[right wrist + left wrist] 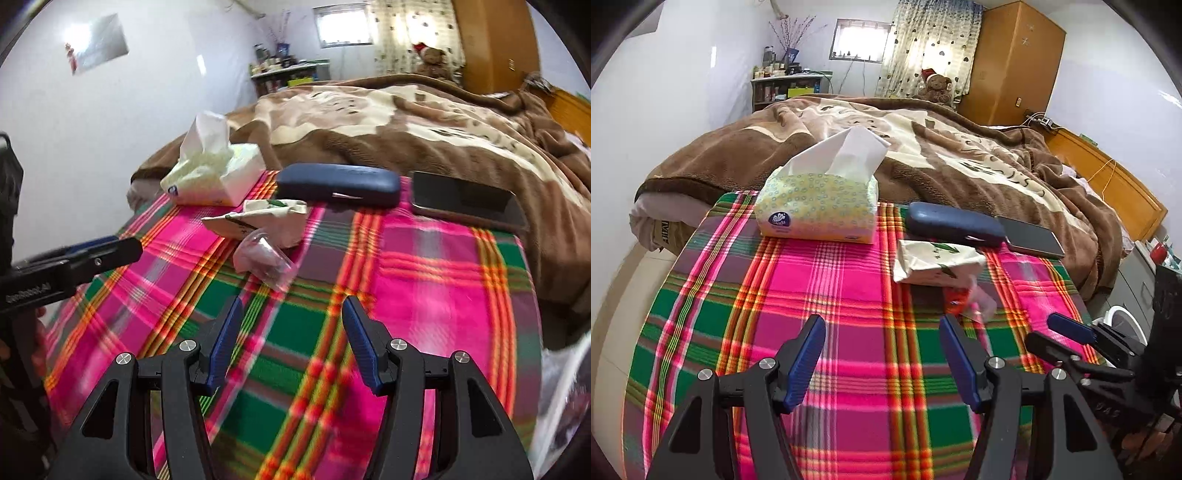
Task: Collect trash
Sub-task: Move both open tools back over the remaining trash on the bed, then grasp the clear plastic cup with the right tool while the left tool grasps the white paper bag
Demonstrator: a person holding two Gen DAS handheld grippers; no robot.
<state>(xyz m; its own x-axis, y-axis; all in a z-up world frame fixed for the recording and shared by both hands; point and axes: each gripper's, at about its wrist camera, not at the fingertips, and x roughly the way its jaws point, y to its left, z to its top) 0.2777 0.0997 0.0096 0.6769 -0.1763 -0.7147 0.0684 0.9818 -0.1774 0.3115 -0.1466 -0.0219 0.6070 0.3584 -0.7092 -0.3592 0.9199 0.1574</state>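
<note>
Hovering over a plaid-covered tabletop [820, 295], both jaws part open and empty

A crumpled clear plastic wrapper [264, 260] lies ahead of the right gripper [291, 325], beside the left gripper [882, 343]; bare cloth lies between, the tabletop's edges well apart

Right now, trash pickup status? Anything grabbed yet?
Done: nothing visible as collected. In hand: nothing; left gripper and right gripper both hover open and empty over the plaid cloth. Left: the clear plastic wrapper and the crumpled leaf-print packet beside it lie untouched. The tissue box, glasses case and phone look like keepers.
</note>
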